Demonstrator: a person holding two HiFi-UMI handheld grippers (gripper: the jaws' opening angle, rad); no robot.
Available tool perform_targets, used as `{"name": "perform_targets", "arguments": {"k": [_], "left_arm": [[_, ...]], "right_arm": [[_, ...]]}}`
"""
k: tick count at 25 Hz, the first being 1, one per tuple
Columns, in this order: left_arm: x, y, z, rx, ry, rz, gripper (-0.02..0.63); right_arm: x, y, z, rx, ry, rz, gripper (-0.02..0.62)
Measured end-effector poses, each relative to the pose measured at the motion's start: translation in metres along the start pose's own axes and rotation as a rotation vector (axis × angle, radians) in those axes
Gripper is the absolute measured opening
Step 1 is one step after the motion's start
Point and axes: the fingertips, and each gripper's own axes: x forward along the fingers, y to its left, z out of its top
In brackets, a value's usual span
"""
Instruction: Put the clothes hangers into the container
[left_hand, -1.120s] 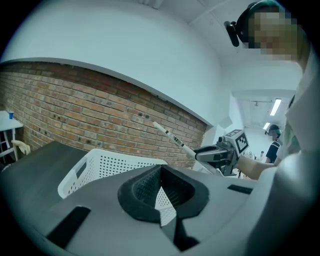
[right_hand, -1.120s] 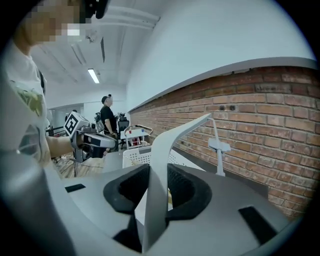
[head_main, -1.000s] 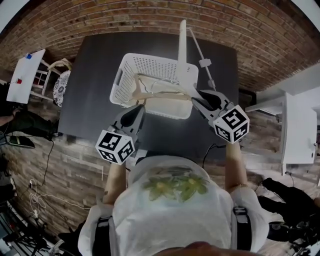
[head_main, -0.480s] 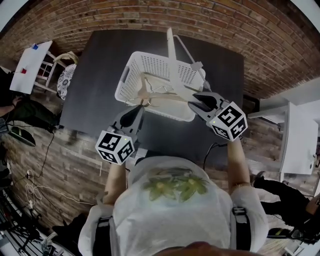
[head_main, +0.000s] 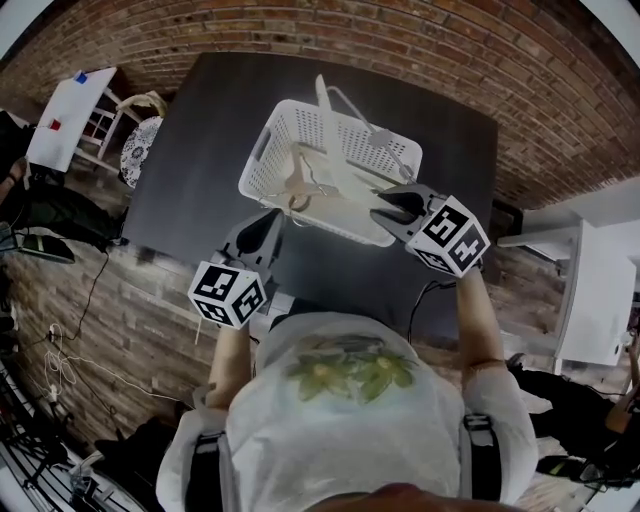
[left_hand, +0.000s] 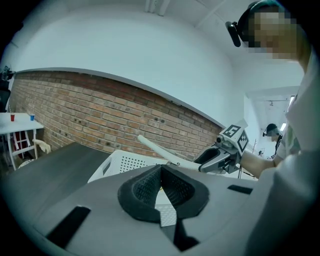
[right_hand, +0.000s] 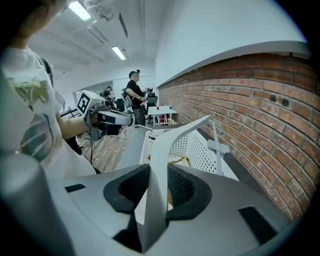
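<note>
Head view, surroundings: brick wall (head_main: 450, 60) behind dark desk (head_main: 190, 160).
Basket (head_main: 262, 165): white, perforated; wooden hanger (head_main: 298, 185) inside.
Right gripper (head_main: 380, 207): fingers clamped on white hanger (head_main: 322, 92).
Left gripper (head_main: 268, 222): fingers together, empty.

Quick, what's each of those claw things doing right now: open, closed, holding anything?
Left gripper: closed, nothing between its jaws.
Right gripper: closed on the white hanger.
</note>
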Motion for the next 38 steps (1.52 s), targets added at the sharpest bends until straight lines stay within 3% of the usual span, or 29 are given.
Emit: {"name": "perform_targets", "arguments": {"k": [7,27,38], "left_arm": [[-0.004,0.008,-0.002,-0.012,-0.004,0.027,0.028],[-0.019,0.028,-0.004,-0.035,-0.003,0.058,0.028],[-0.028,0.037,-0.007,-0.054,-0.012,0.076,0.028]], "right_arm": [[0.018,0.010,-0.007,-0.037,0.089,0.068,0.132],[0.049,0.015,-0.010,-0.096,0.333,0.143,0.132],[0.067,-0.009,-0.002,-0.107,0.429,0.210,0.132]]}}
